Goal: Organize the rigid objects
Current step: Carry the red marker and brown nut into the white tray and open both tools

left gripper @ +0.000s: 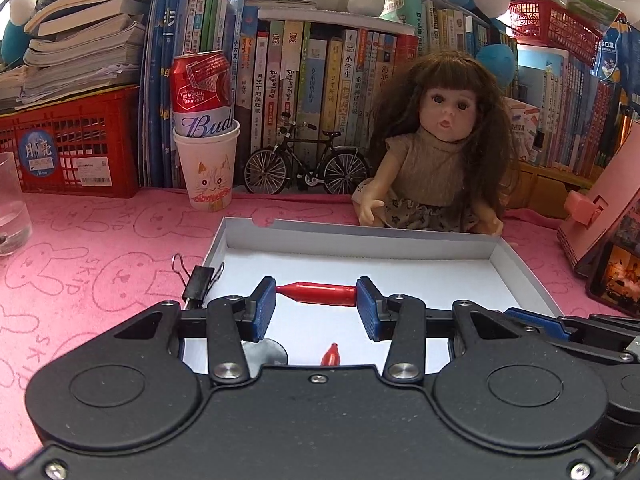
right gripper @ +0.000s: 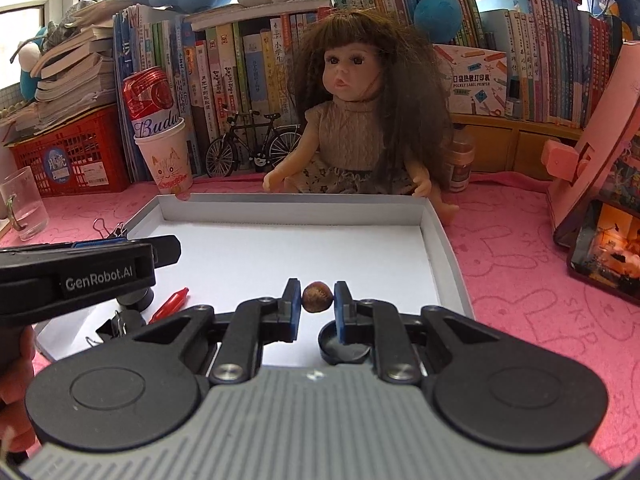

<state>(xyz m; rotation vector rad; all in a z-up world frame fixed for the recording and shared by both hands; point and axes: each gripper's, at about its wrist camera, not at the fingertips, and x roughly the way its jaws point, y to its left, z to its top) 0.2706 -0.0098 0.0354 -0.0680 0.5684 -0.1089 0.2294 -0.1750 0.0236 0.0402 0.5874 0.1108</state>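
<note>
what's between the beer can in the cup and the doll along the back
A miniature black bicycle stands between the beer can in the paper cup and the doll, against the books. Both wrist views show it.

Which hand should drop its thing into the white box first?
Probably the right. Its jaws pinch a small brown nut over the white box, with bare floor ahead. The left holds a red cone piece over the crowded near end.
</note>
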